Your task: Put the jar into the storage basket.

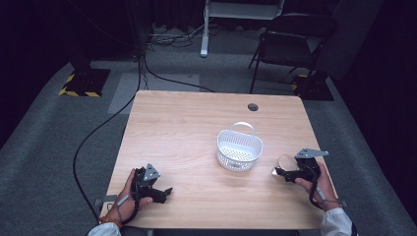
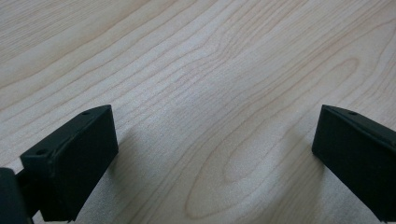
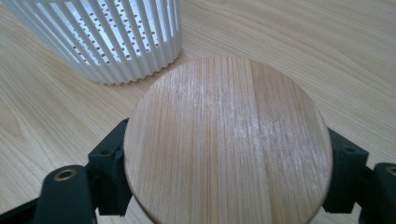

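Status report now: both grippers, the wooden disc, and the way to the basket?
Left gripper open, empty, low over the table. Right gripper shut on the wooden disc. White basket just beyond it, path clear.

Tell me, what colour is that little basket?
White basket, slatted sides, dotted floor; clearest in right gripper view.

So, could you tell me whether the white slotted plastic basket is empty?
Empty: the white slotted plastic basket shows only its bare perforated floor.

Round wooden disc [image 3: 228, 140] clamped beside white slatted basket [image 1: 239, 150].
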A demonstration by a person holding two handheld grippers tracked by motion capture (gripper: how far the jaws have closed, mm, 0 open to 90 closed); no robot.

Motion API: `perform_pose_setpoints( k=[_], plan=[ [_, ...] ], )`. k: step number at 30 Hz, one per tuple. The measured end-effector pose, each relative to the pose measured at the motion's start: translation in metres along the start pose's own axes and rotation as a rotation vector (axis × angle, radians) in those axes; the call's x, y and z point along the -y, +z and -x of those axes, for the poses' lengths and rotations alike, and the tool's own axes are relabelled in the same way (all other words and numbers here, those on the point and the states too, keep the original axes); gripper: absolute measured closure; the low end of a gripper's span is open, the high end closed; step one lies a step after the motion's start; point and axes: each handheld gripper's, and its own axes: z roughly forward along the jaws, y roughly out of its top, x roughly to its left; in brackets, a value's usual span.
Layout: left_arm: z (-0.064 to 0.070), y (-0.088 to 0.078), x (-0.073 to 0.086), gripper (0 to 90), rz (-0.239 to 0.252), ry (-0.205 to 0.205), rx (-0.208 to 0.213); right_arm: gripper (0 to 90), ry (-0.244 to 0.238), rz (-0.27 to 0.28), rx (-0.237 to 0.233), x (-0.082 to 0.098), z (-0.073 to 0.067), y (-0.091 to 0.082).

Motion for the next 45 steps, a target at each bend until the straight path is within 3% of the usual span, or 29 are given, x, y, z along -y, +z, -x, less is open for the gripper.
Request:
perform_pose_setpoints(
  k=[23, 45],
  plan=[
    [0.0, 0.0, 0.0, 0.1, 0.0, 0.0, 0.0, 23.3, -0.013, 0.05, 0.055, -0.018, -0.014, -0.016],
    [0.0, 0.0, 0.0, 0.1, 0.0, 0.0, 0.0, 23.4, -0.06, 0.091, 0.017, -0.073, -0.034, -0.028]
  ],
)
